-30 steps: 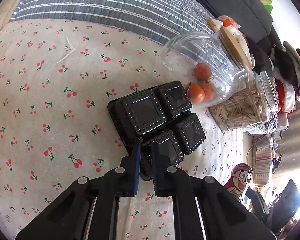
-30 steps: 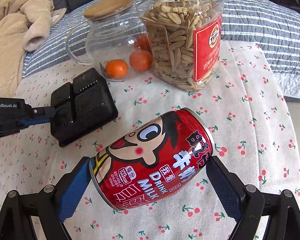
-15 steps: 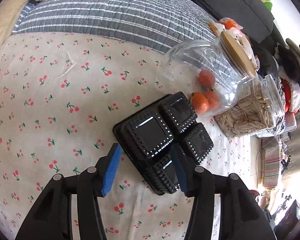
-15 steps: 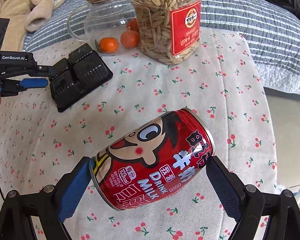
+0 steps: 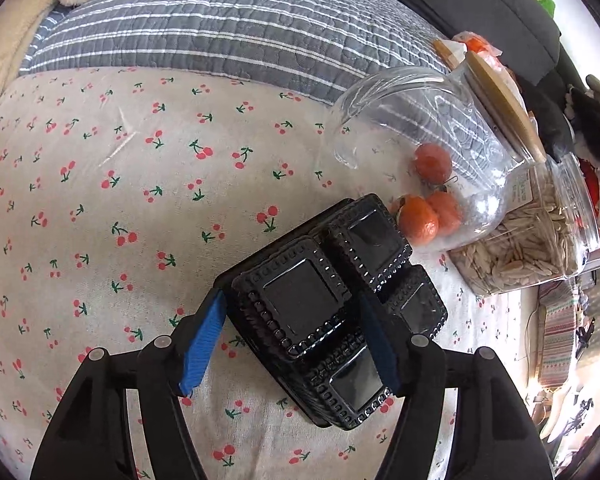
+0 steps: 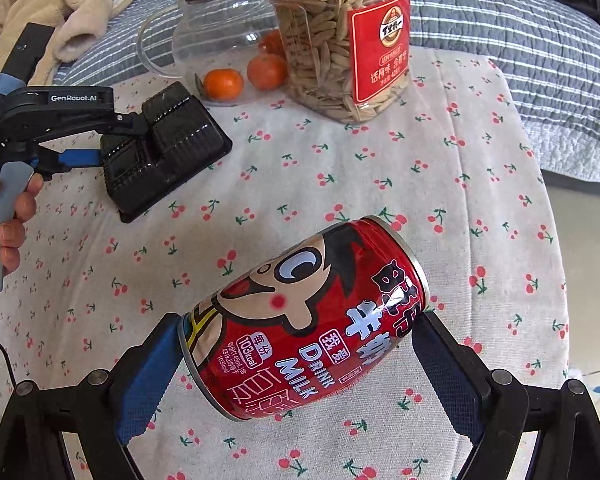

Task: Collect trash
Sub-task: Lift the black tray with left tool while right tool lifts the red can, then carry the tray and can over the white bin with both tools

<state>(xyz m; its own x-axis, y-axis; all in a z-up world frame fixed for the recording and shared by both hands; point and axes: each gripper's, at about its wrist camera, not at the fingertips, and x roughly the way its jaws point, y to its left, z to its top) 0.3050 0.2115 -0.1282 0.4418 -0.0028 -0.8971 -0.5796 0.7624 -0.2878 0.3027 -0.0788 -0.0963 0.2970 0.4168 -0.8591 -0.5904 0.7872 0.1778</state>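
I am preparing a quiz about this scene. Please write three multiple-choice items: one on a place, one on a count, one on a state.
1. Where is the black plastic tray?
A. between the left claw's fingers
B. inside the glass jug
C. on the floor

2. How many oranges show?
A. one
B. three
C. five

3. What is the right claw doing?
A. open, empty
B. shut on the red milk can
C. holding a jar

Key: 1 A, a finger on each side; 2 B, three in both views; 3 B, pads press both ends.

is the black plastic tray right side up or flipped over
Flipped over. The black plastic tray lies with its four cup bottoms bulging upward and its flat rim on the tablecloth; the left gripper straddles one cup.
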